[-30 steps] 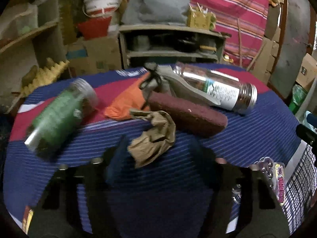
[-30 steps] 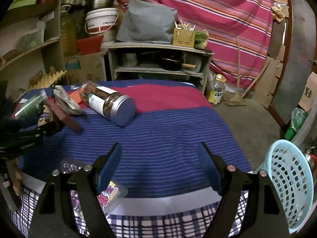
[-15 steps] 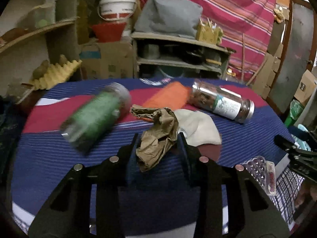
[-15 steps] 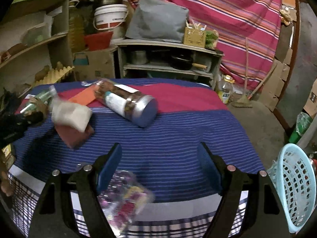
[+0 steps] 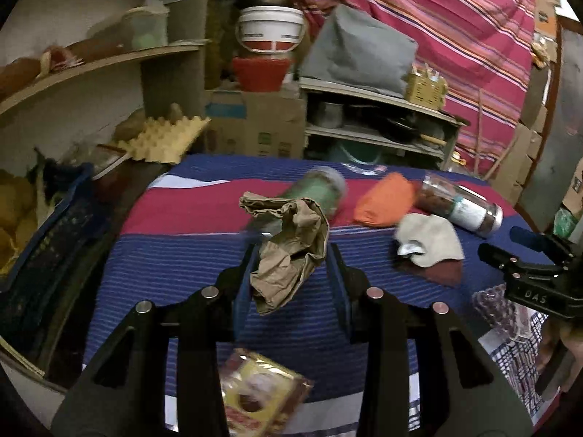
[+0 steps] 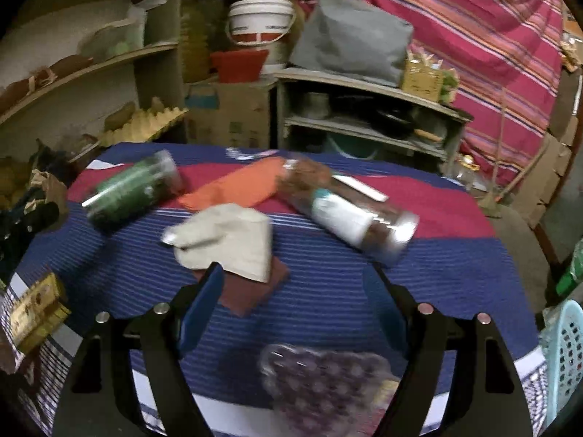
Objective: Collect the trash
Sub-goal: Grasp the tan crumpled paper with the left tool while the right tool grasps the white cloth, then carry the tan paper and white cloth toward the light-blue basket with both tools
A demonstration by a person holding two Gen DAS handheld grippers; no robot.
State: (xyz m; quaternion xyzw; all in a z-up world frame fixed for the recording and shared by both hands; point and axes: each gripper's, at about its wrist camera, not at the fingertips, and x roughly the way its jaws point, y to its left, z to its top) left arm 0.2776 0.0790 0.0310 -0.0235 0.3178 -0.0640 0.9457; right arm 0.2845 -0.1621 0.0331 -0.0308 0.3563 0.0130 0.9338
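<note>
Left wrist view: the left tool (image 5: pixel 291 269) is clamped on a crumpled brown paper (image 5: pixel 289 247), held clear above the striped tabletop (image 5: pixel 175 255). The right tool (image 6: pixel 295 298) gapes wide and empty over the clear blister pack (image 6: pixel 324 378). That pack, the yellow wrapper (image 5: pixel 260 393) and the rest remain uncollected, with the pale blue basket (image 6: pixel 563 357) at the right edge; the task looks barely begun.

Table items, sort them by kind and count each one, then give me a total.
Jars: 2, green jar and brown jar
Cloths: 3, orange cloth, beige cloth, maroon cloth
Crumpled paper bags: 1, paper bag in the left hand-held gripper
Packets: 2, yellow packet, clear packet
Total: 8
</note>
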